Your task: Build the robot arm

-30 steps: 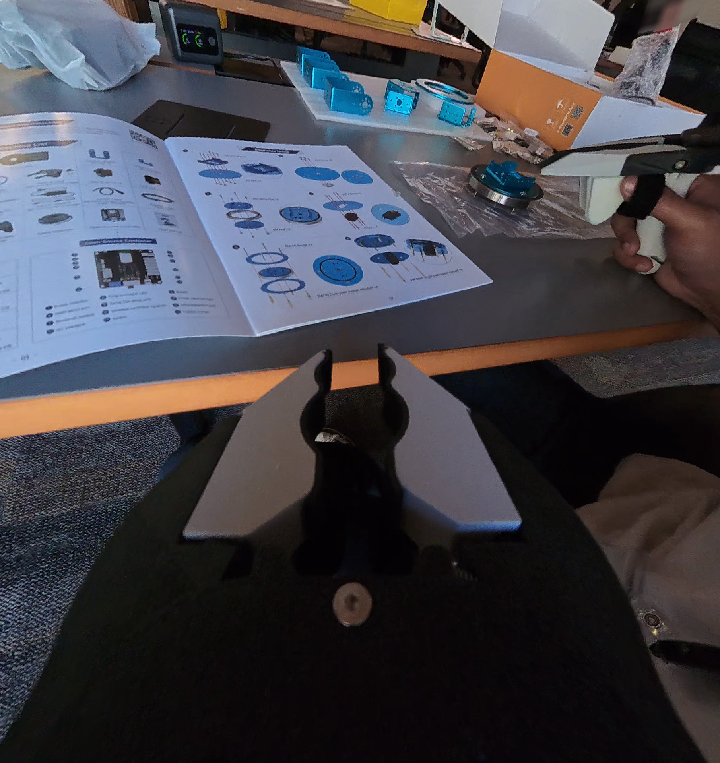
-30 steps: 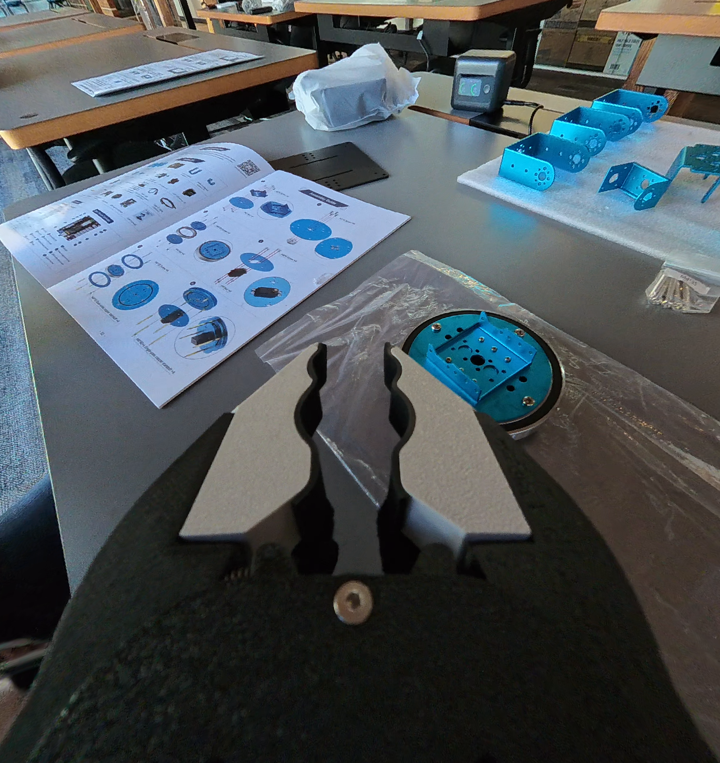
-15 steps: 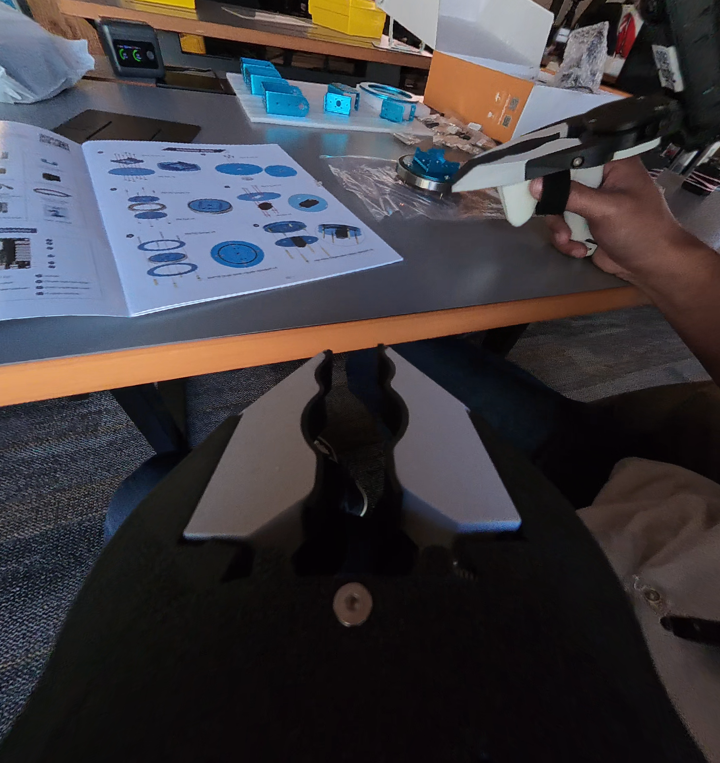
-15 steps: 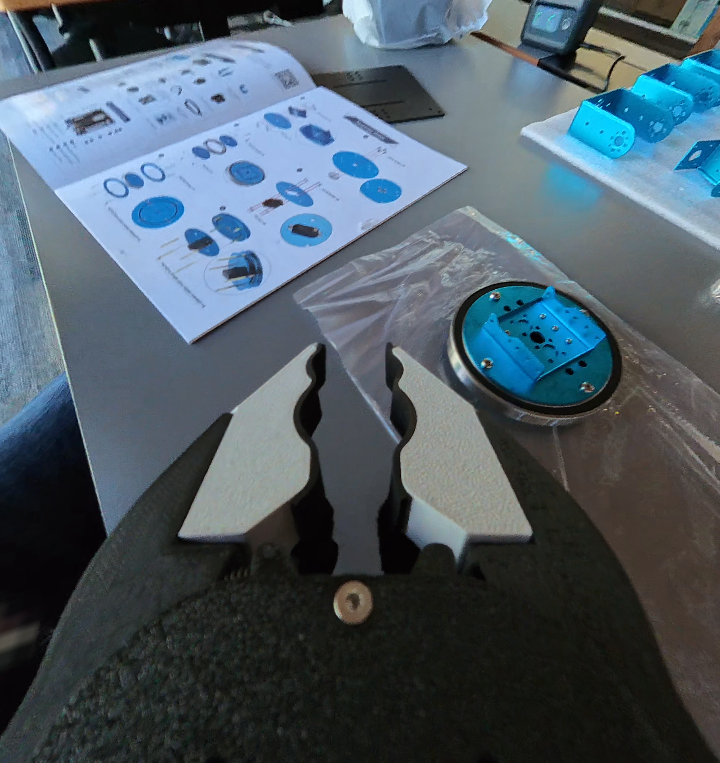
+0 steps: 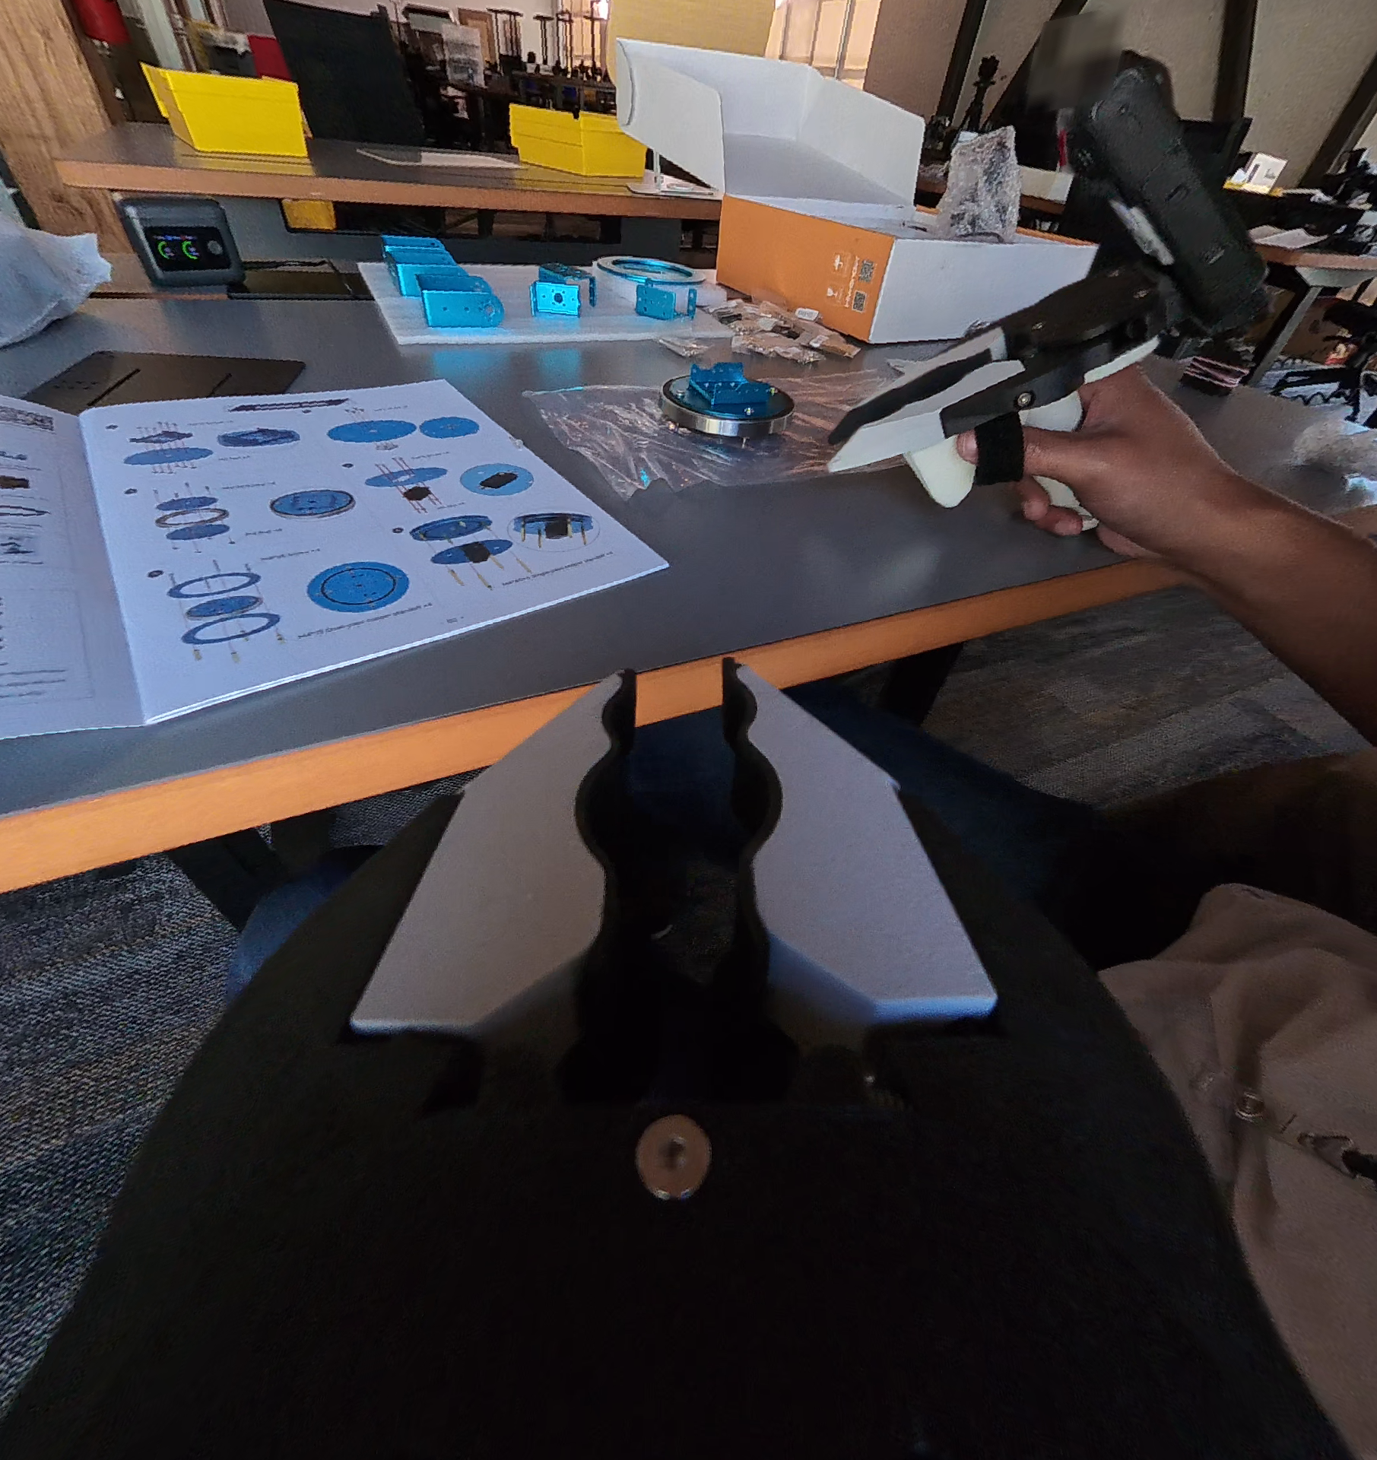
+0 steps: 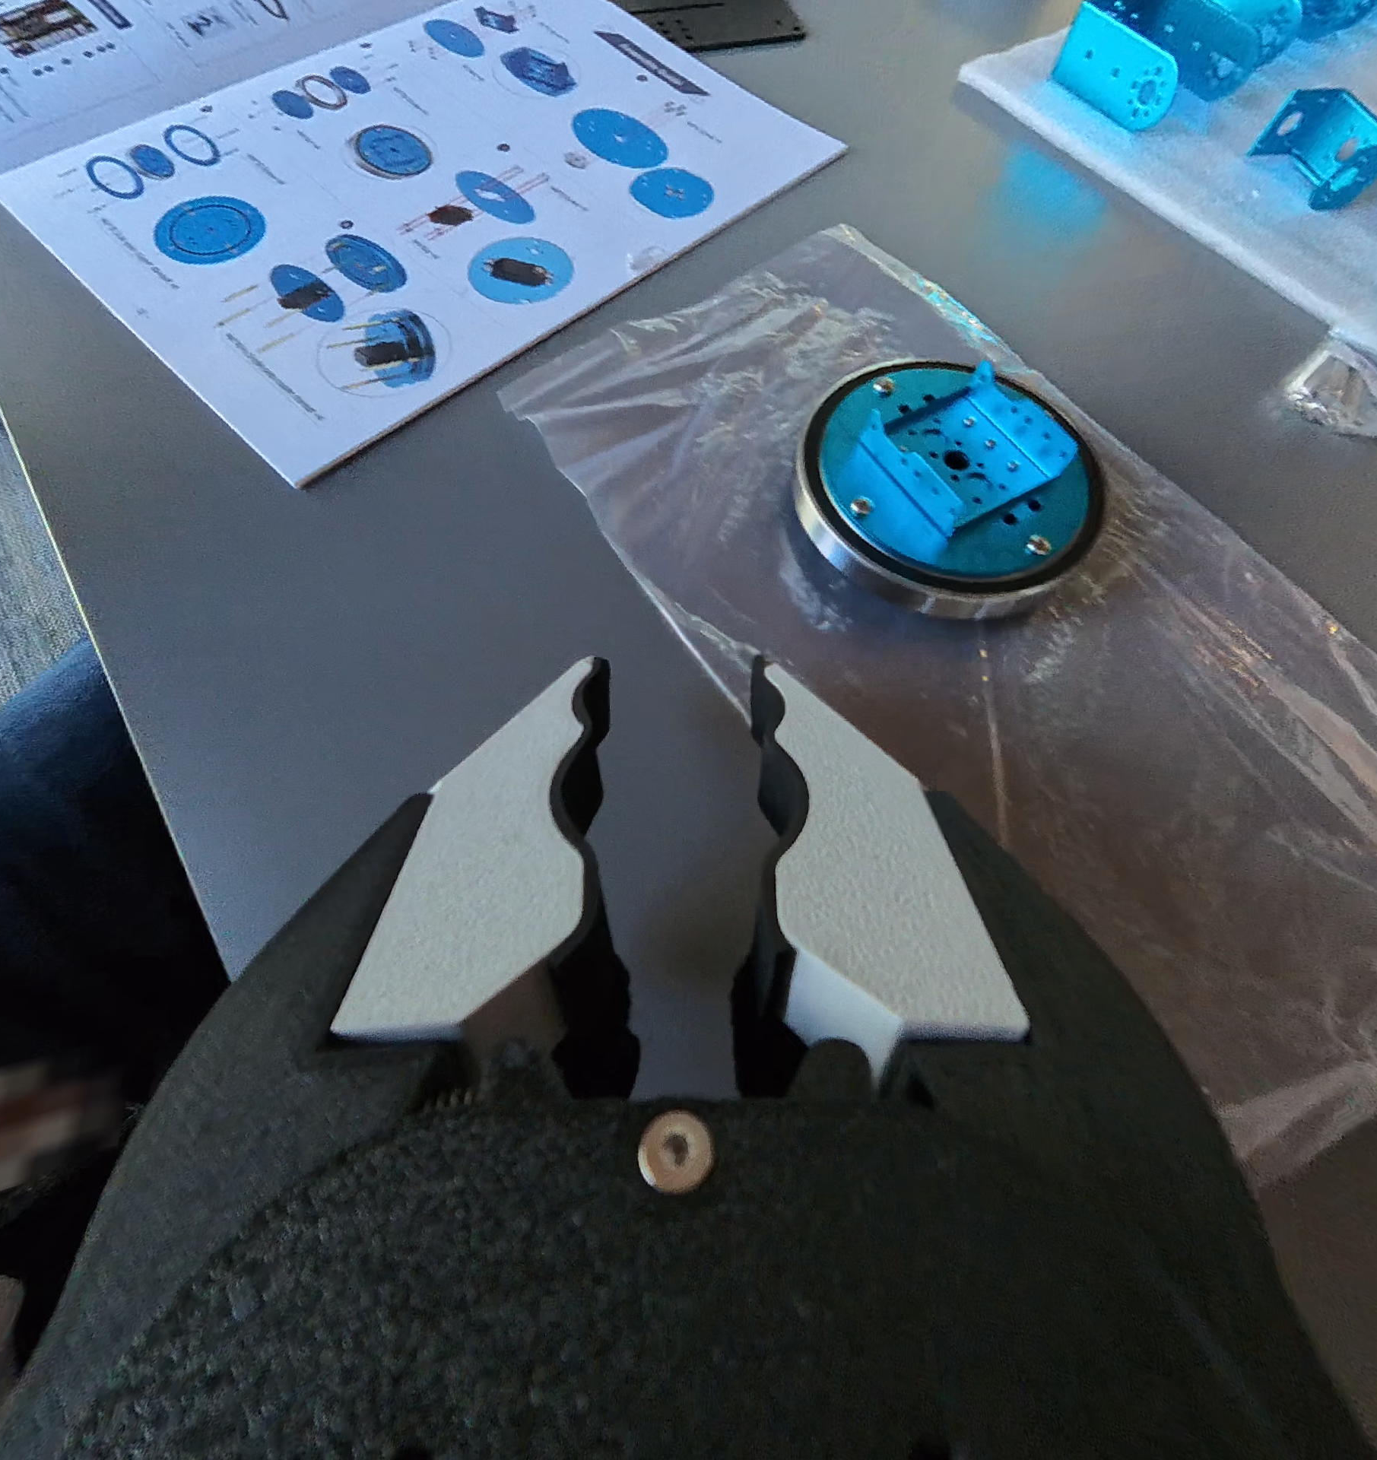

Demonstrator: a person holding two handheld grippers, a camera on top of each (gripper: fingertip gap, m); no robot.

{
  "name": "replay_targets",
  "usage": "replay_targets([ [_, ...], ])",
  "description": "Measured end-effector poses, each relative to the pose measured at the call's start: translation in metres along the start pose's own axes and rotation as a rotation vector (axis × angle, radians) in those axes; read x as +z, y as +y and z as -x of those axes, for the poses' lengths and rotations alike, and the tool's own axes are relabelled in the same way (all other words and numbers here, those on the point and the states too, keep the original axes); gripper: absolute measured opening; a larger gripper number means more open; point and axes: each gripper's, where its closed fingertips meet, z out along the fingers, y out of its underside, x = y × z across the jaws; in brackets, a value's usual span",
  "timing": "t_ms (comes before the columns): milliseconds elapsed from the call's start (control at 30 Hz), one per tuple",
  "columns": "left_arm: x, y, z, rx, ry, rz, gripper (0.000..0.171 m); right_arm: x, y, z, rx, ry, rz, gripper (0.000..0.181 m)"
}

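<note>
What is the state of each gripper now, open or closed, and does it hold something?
Left gripper: open, holds nothing, below the table edge.
Right gripper: open, holds nothing, above the table beside the clear plastic bag.

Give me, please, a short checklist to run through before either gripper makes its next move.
1. Right gripper open and empty: ok.
2. Left gripper open and empty, below the table edge: ok.
3. Round blue assembly flat on the clear plastic bag, unobstructed: ok.
4. Right gripper aligned with the assembly: not ok, it points left of it.
5. Assembly screws tight: cannot tell.
</note>
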Motion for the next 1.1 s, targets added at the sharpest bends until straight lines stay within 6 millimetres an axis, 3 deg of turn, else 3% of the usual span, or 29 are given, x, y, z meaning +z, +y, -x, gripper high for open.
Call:
replay_targets([
  [167, 0.009, 0.009, -0.007, 0.008, -0.001, 0.050, 0.022, -0.015, 0.001, -0.010, 0.060, -0.021, -0.053, 0.035],
  [333, 0.008, 0.023, -0.009, -0.046, 0.011, 0.050, 0.022, -0.016, 0.000, -0.013, 0.128, -0.065, -0.061, 0.037],
  [567, -0.014, 0.034, 0.002, -0.045, -0.075, -0.020, 0.022, -0.027, 0.006, -0.030, 0.141, -0.037, -0.076, 0.034],
  [700, -0.038, 0.013, -0.009, -0.064, -0.063, -0.135, 0.022, -0.031, 0.005, -0.031, 0.196, -0.075, -0.096, 0.035],
  [800, -0.051, 0.008, -0.010, -0.020, -0.107, -0.184, 0.023, -0.040, 0.008, -0.035, 0.188, -0.042, -0.116, 0.035],
  [1100, -0.059, 0.022, 0.005, 0.020, -0.235, -0.141, 0.022, -0.049, 0.001, -0.040, 0.278, -0.119, -0.195, 0.033],
])
